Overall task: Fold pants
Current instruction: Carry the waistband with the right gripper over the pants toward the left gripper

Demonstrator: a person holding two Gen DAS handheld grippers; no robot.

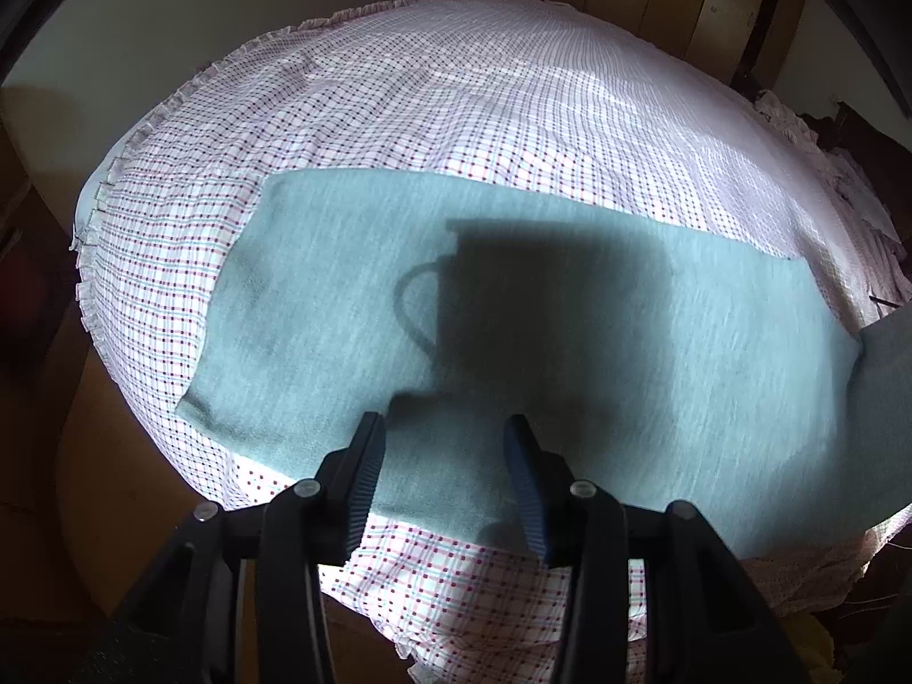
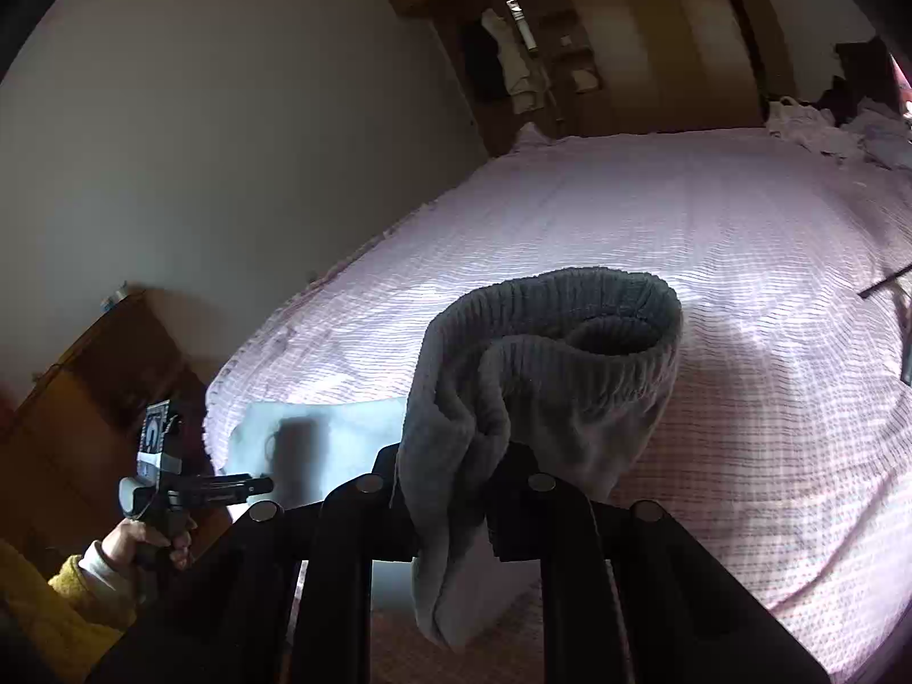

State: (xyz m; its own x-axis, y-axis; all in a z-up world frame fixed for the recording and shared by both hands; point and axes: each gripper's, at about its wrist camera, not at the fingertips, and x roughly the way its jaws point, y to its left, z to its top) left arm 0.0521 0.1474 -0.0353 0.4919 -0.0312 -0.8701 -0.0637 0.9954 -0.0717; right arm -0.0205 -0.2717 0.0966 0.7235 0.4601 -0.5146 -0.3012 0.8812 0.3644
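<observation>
Left wrist view: the left gripper (image 1: 444,433) hovers over the near edge of the pants (image 1: 513,330), its two blue-padded fingers (image 1: 365,473) spread apart with nothing between them. The grey-green pants lie flat across the checked bedspread (image 1: 399,131), running from the left leg end toward the right edge of the view, where the fabric lifts off the bed. The gripper casts a dark shadow (image 1: 547,296) on the middle of the cloth

Right wrist view: the right gripper (image 2: 456,490) has its jaws pressed onto the pants (image 2: 547,353), pinching the bunched fabric just below the ribbed waistband (image 2: 598,296), which stands raised above the bed. Loose cloth hangs down between the fingers. At lower left, the person's left hand (image 2: 142,541) grips the other tool beside the flat leg portion
</observation>
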